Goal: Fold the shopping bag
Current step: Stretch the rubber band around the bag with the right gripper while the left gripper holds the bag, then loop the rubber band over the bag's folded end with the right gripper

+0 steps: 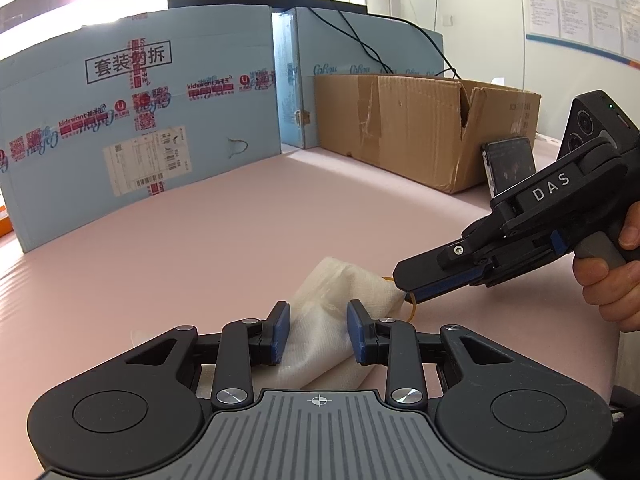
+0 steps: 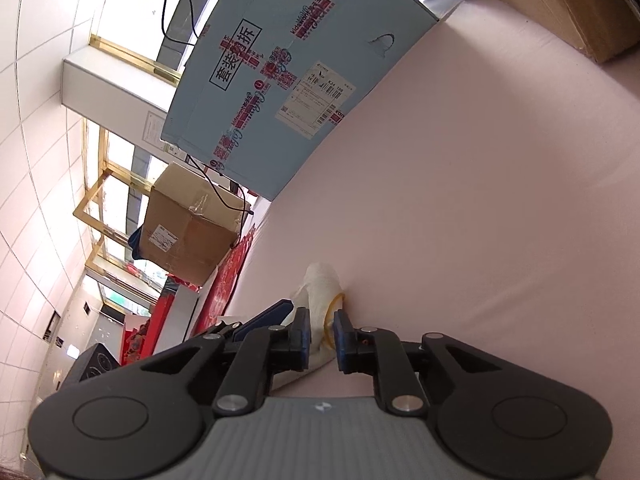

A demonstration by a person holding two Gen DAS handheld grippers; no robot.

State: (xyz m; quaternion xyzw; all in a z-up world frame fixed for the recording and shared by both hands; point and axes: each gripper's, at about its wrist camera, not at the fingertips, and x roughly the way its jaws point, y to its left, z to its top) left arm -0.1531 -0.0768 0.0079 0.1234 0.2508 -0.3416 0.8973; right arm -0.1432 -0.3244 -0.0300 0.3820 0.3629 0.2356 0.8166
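The left gripper (image 1: 318,330) pinches the rolled white bag (image 1: 340,300); the right gripper (image 2: 321,334) straddles its end, seemingly gripping the yellow rubber band (image 2: 334,312).

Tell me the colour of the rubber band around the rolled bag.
Yellow rubber band; right wrist view shows it best.

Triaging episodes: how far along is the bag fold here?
Done: the bag is already a compact white bundle on the pink table. In hand: the left gripper clamps the bundle while the right gripper works a yellow rubber band at its end. Left: seating the band, then letting go.
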